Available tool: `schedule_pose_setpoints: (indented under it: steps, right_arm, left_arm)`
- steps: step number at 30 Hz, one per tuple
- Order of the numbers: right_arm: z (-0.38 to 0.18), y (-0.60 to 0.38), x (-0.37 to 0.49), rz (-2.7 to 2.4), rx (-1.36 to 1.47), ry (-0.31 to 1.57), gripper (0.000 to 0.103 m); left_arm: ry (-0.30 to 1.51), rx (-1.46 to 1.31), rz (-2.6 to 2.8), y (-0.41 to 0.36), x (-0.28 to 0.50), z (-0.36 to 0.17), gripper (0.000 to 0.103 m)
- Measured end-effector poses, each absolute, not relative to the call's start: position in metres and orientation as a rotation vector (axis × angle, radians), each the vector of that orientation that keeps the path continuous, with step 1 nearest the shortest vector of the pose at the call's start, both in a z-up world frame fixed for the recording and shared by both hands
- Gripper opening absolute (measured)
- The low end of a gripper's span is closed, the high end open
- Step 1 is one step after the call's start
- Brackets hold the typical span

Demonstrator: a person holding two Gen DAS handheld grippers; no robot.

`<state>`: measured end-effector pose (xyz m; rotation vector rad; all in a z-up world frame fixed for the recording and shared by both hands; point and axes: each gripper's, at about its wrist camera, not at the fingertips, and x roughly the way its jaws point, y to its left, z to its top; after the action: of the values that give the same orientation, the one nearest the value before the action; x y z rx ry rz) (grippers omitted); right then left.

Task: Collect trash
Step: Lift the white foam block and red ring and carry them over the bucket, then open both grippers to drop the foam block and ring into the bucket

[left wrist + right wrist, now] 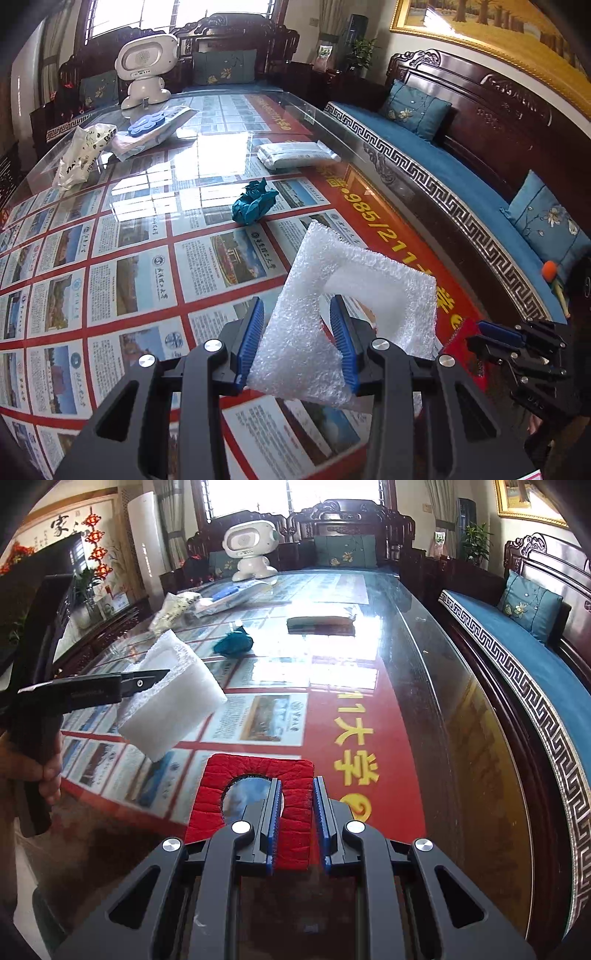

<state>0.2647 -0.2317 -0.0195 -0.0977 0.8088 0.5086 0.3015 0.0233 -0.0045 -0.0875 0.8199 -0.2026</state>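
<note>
Left gripper (299, 339) is pinching white foam sheet (354, 295), light, squashy; right gripper (297, 823) is clamping red pad (258, 775), probably soft felt.

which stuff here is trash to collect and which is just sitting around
Part of the job:
- white foam piece, held in the left hand-held gripper
- red felt piece, held in the right hand-held gripper
- crumpled teal paper
- probably the crumpled white bag

Just lying about:
- white robot toy
- wet wipes pack
- wrapped white packet
- sofa cushions
</note>
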Motion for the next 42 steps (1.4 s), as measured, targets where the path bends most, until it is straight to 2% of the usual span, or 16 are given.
schedule_pose_setpoints:
  steps: [6,13,19,23,31,32,33,34,35,42]
  right_arm:
    - [-0.005,-0.229,0.195,0.587,-0.106,0.782,0.017]
    - [-0.003,-0.225,0.098,0.651,-0.134,0.789,0.017]
    - [-0.025,-0.226,0.016,0.729,-0.187,0.875,0.017]
    - [-0.064,-0.221,-0.025,0.729,-0.249,0.964,0.017]
    - [-0.162,-0.222,-0.047,0.706,-0.181,1.204,0.019]
    - [-0.171,-0.222,-0.047,0.694,-0.183,1.226,0.02]
    - [-0.177,-0.22,-0.048,0.694,-0.189,1.249,0.025]
    - [-0.18,-0.219,-0.049,0.688,-0.195,1.257,0.029]
    - [-0.181,-0.218,-0.05,0.683,-0.202,1.258,0.029]
    - [-0.163,-0.217,-0.065,0.709,-0.243,1.179,0.031]
  left_arm:
    - [0.791,-0.017,-0.253,0.013,0.212,0.011,0.039]
    - [0.798,-0.006,-0.27,0.014,0.096,0.002,0.039]
    - [0.888,-0.011,-0.304,0.007,0.006,-0.032,0.039]
    - [0.973,-0.004,-0.318,-0.001,-0.039,-0.071,0.039]
    - [1.166,-0.013,-0.27,-0.011,-0.073,-0.167,0.039]
    - [1.189,-0.016,-0.267,-0.011,-0.075,-0.177,0.041]
    - [1.203,-0.015,-0.268,-0.013,-0.079,-0.183,0.046]
    - [1.214,-0.007,-0.273,-0.015,-0.081,-0.188,0.058]
    - [1.22,0.007,-0.271,-0.017,-0.083,-0.191,0.062]
    - [1.174,0.034,-0.28,-0.022,-0.085,-0.173,0.062]
